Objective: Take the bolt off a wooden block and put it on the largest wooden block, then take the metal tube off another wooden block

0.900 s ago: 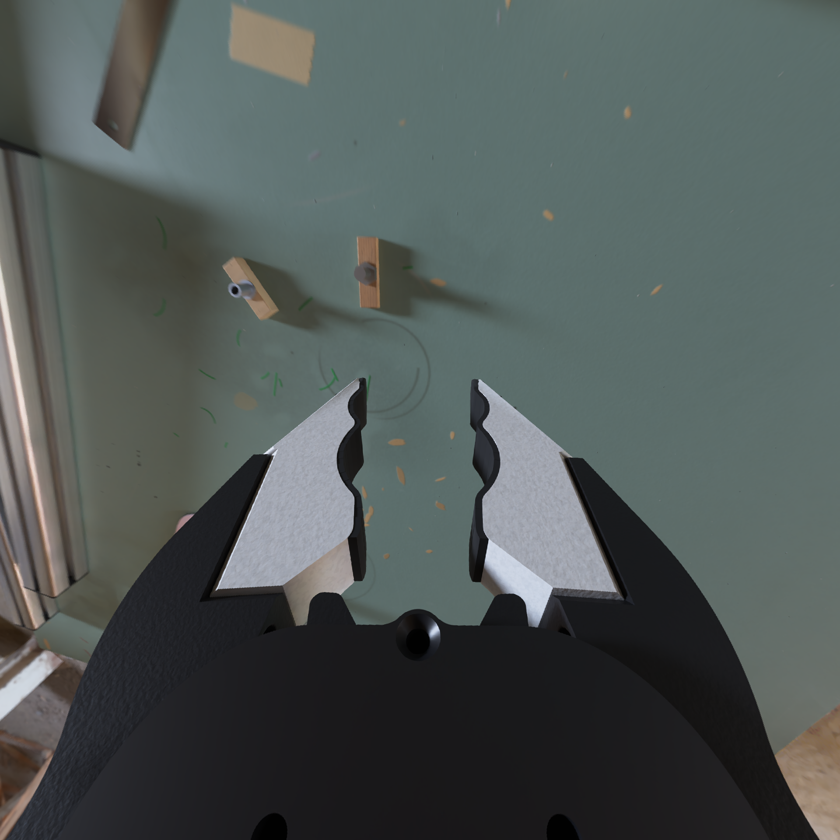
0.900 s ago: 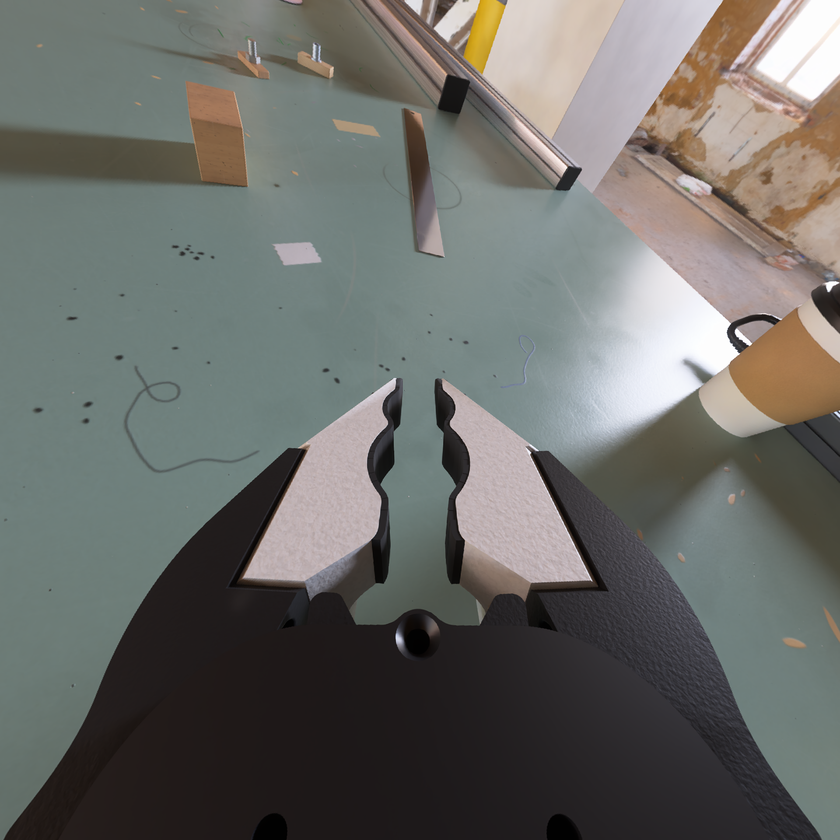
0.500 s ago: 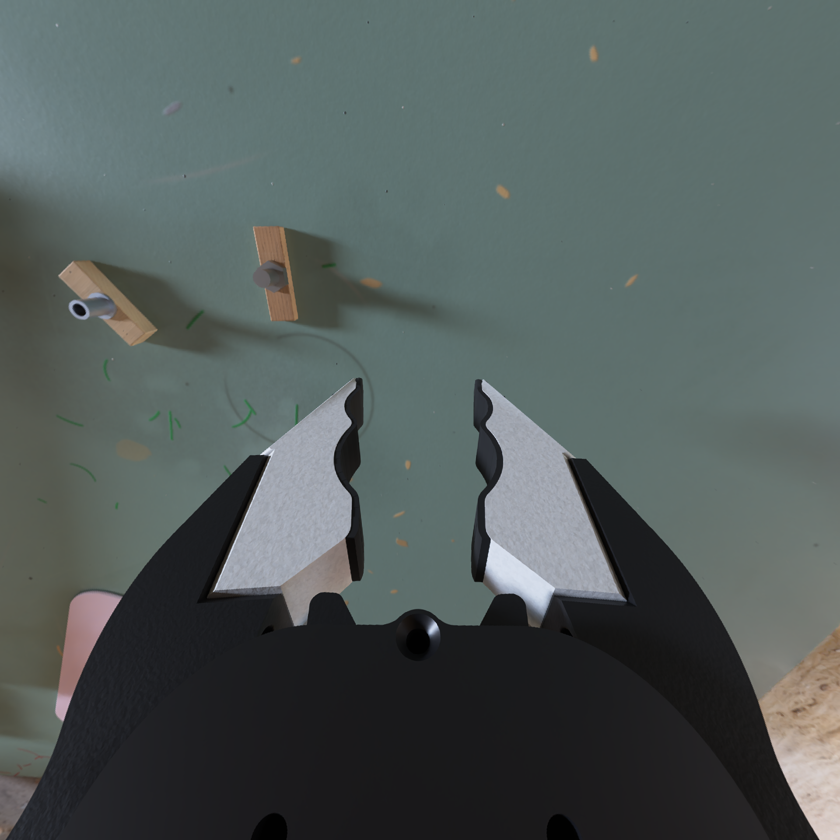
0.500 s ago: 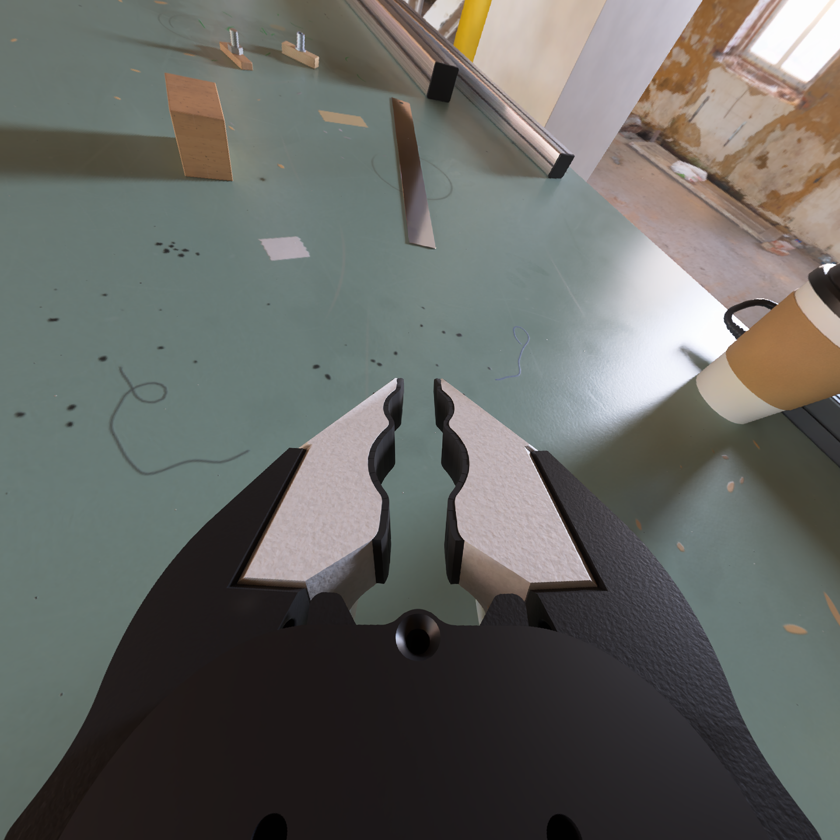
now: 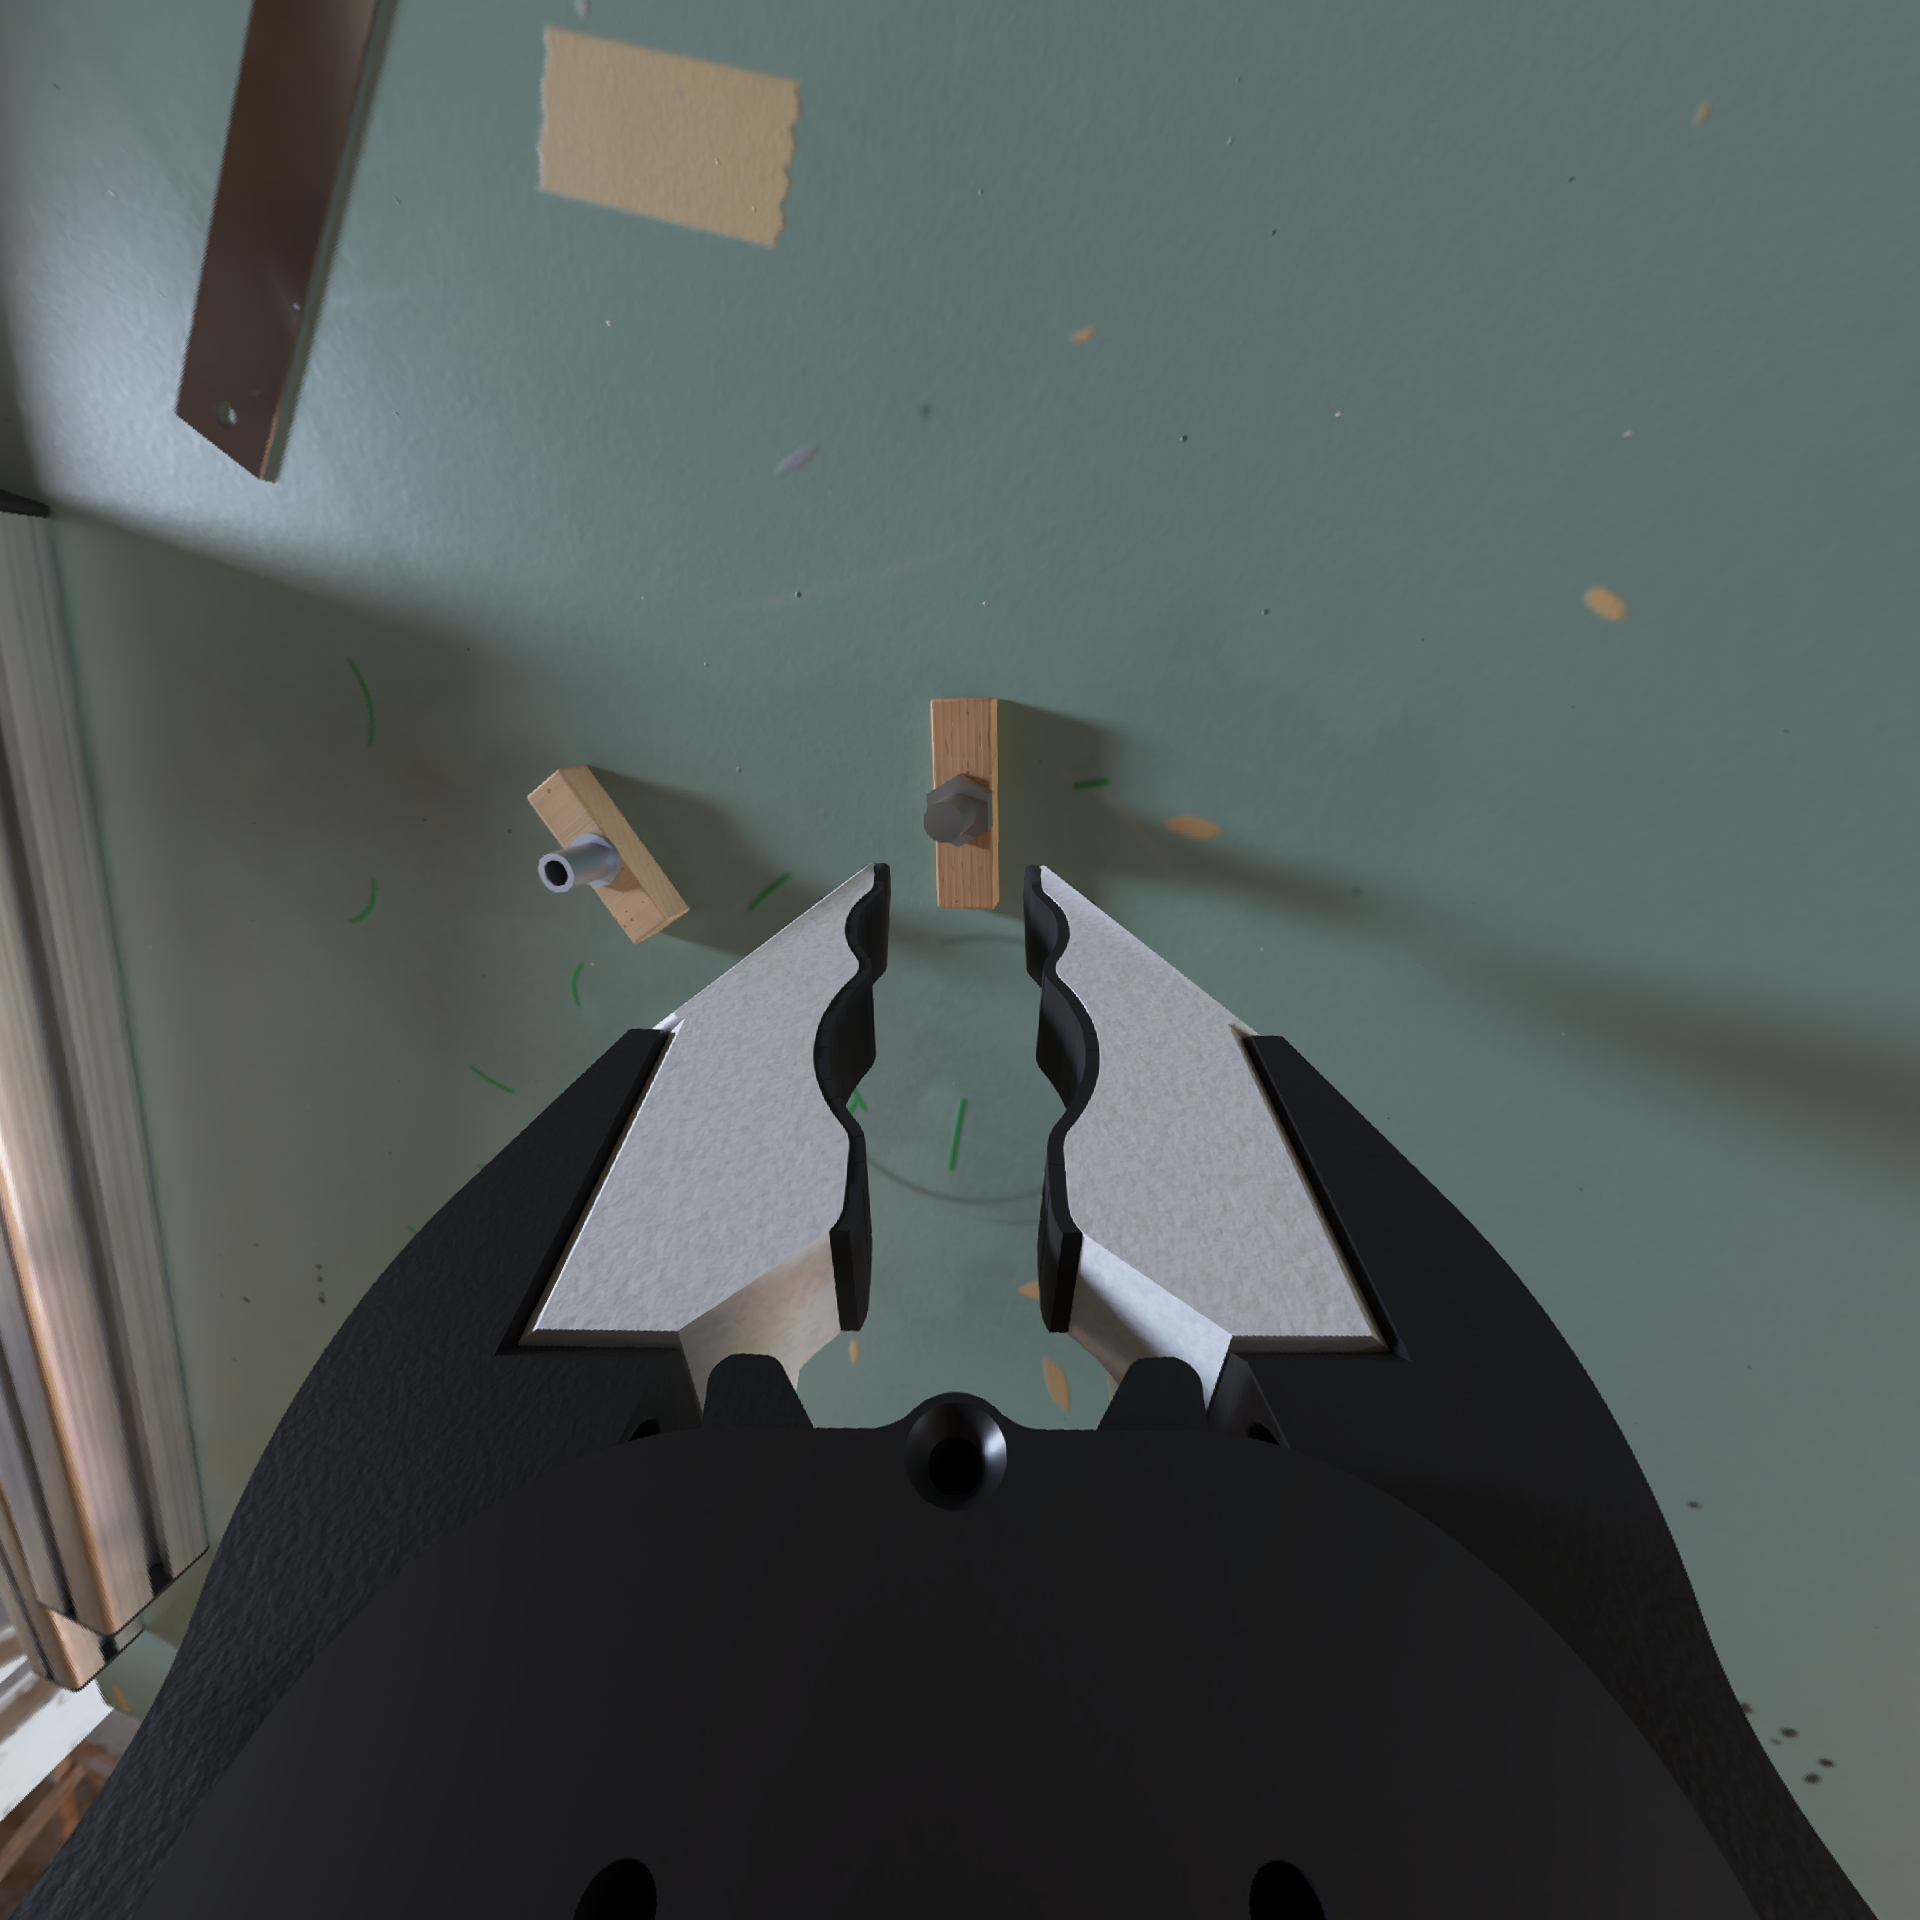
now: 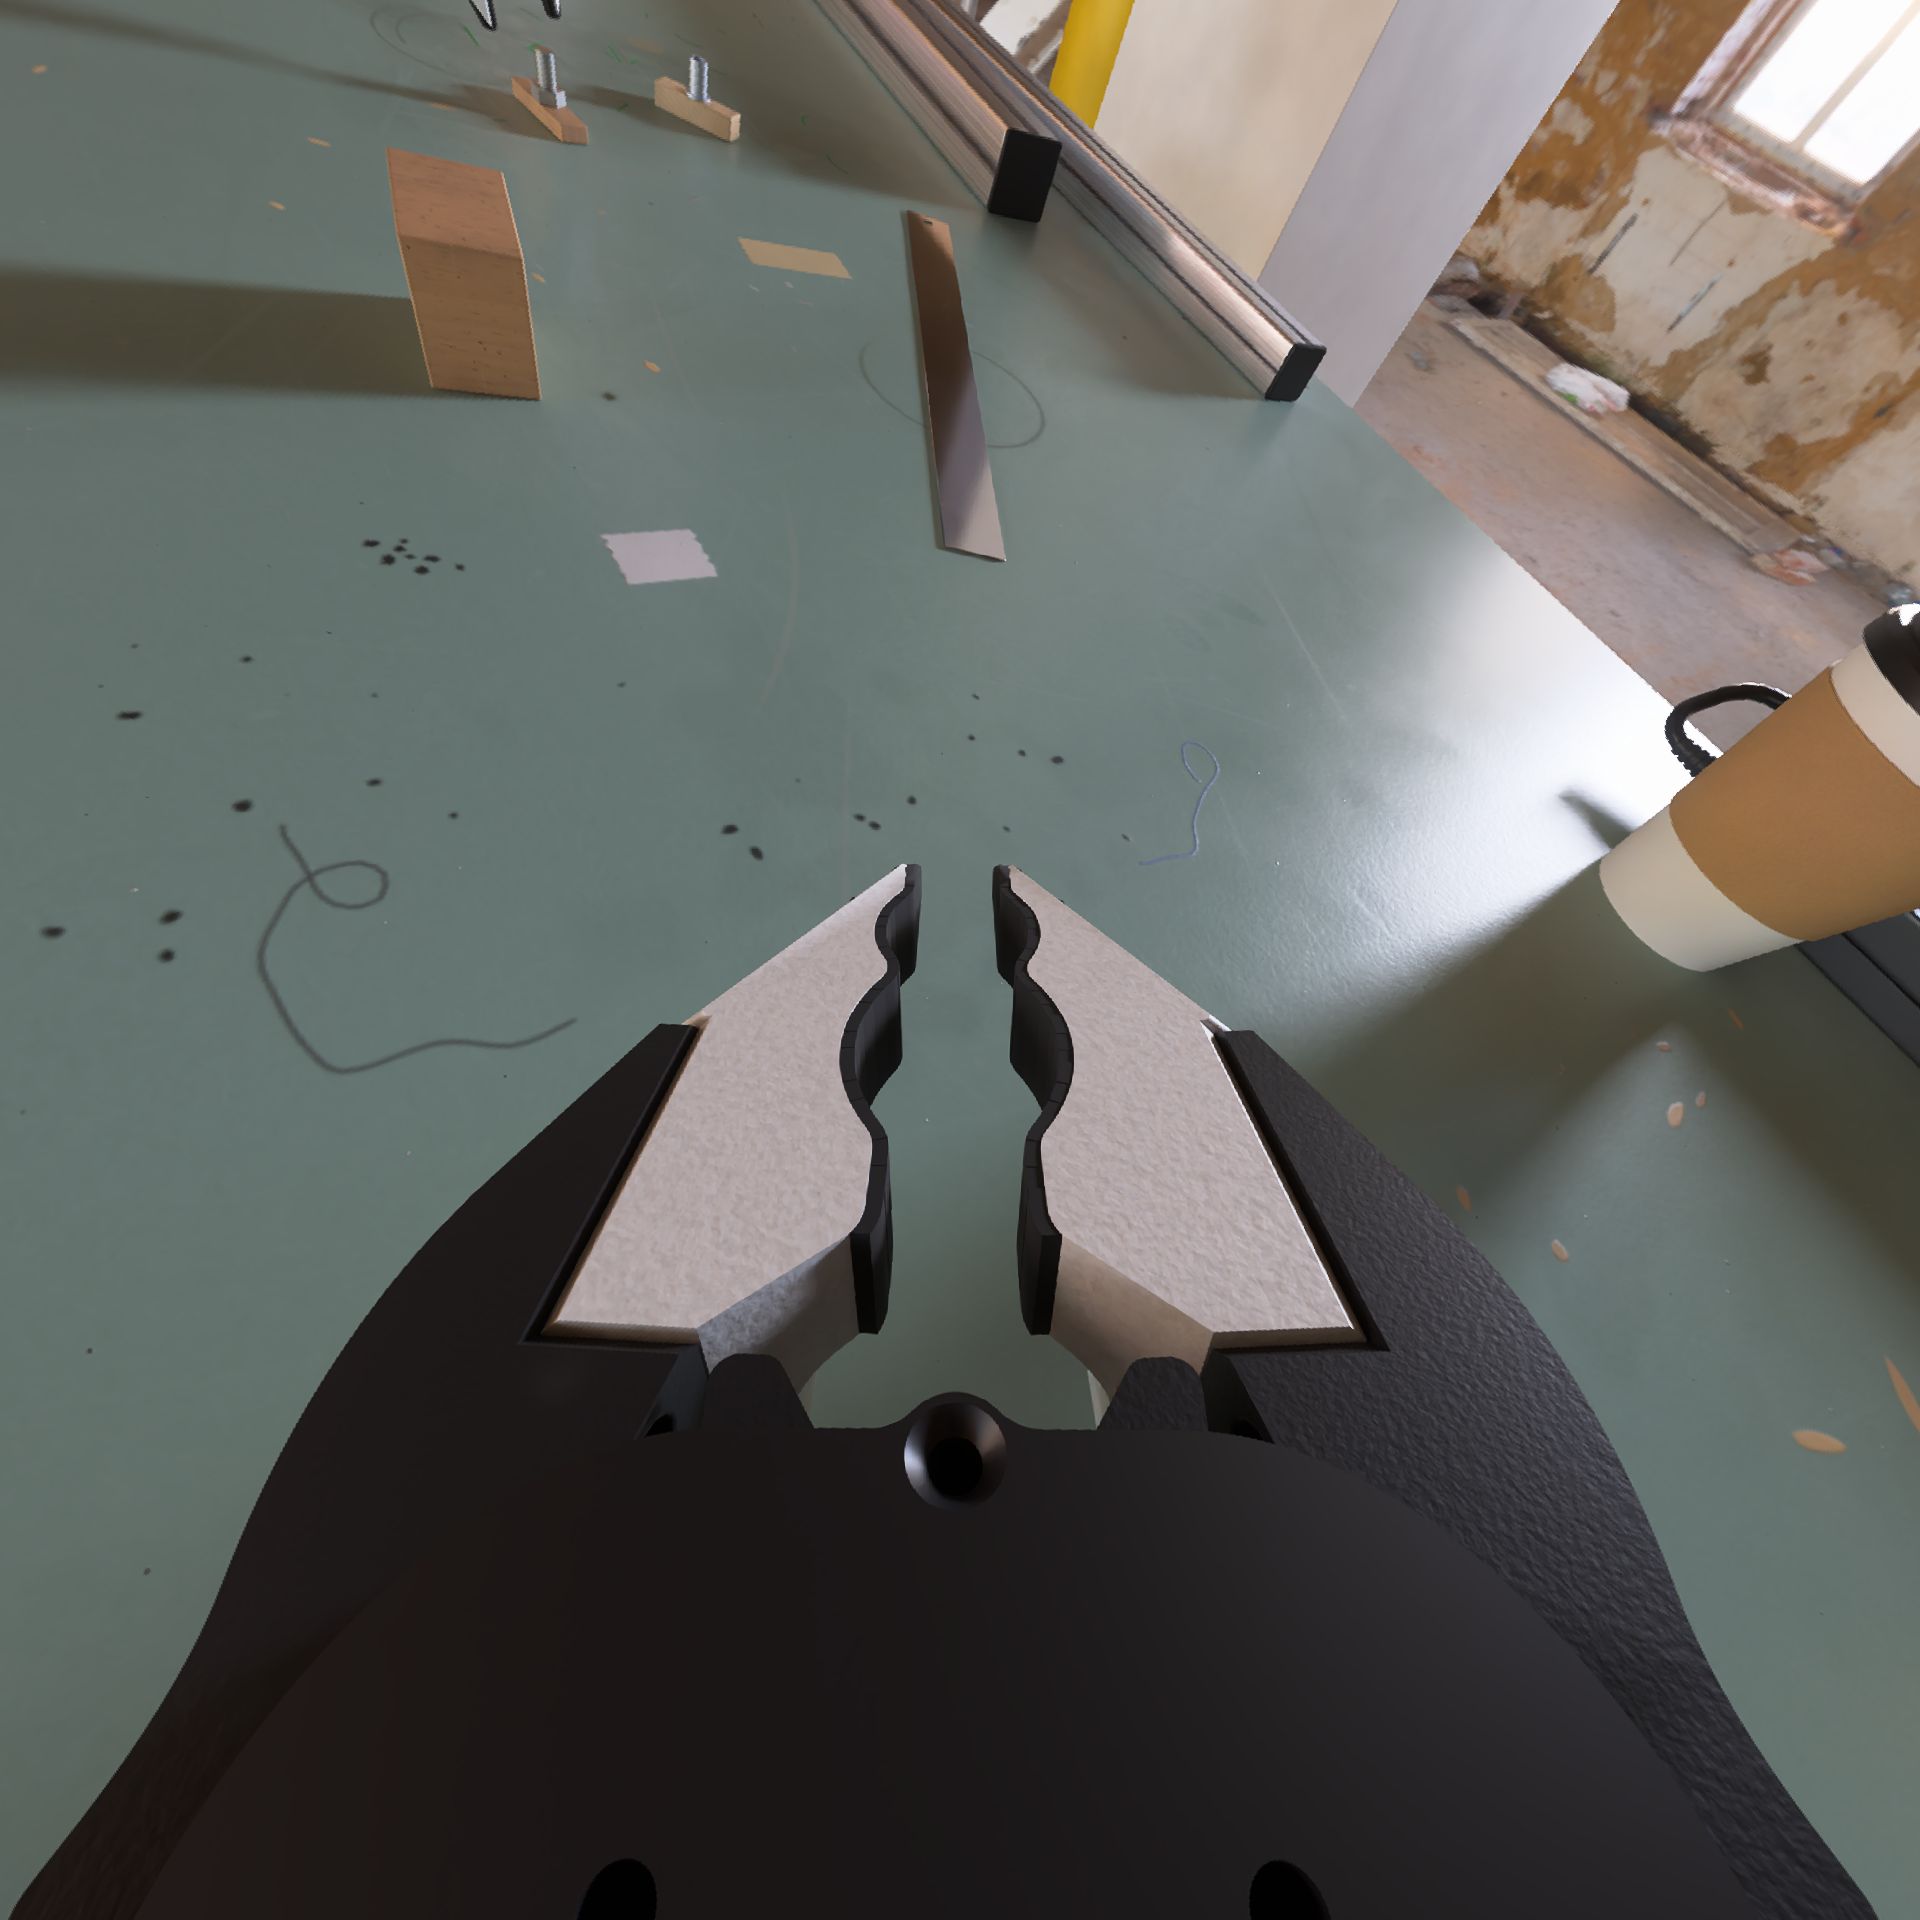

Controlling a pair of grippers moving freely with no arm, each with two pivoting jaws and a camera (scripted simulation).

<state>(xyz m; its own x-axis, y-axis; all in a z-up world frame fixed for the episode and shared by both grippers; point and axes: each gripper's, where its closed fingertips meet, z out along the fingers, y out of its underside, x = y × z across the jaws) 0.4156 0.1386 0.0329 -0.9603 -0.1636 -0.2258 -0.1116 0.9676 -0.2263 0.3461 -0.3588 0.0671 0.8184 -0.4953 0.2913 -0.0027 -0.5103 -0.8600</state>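
In the left wrist view a grey hex-head bolt (image 5: 951, 816) stands on a small wooden block (image 5: 966, 748). To its left a metal tube (image 5: 577, 864) stands on another small block (image 5: 634, 894). My left gripper (image 5: 956, 881) is open and empty, above the table, its tips framing the near end of the bolt's block. In the right wrist view the largest wooden block (image 6: 468, 275) stands upright at far left. Beyond it are the bolt (image 6: 549, 78) and the tube (image 6: 698, 78). My right gripper (image 6: 956, 878) is empty, its jaws a narrow gap apart, low over the table.
A flat metal strip (image 6: 956, 395) lies right of the largest block and shows in the left wrist view (image 5: 270, 229) too. An aluminium rail (image 6: 1143, 239) runs along the table's far side. A paper cup (image 6: 1766, 821) stands at the right edge. Tape patches (image 5: 665, 135) lie flat.
My left gripper has swung so the bolt's block now lies straight ahead between its tips, and its jaws have narrowed. The right gripper has shifted only slightly.
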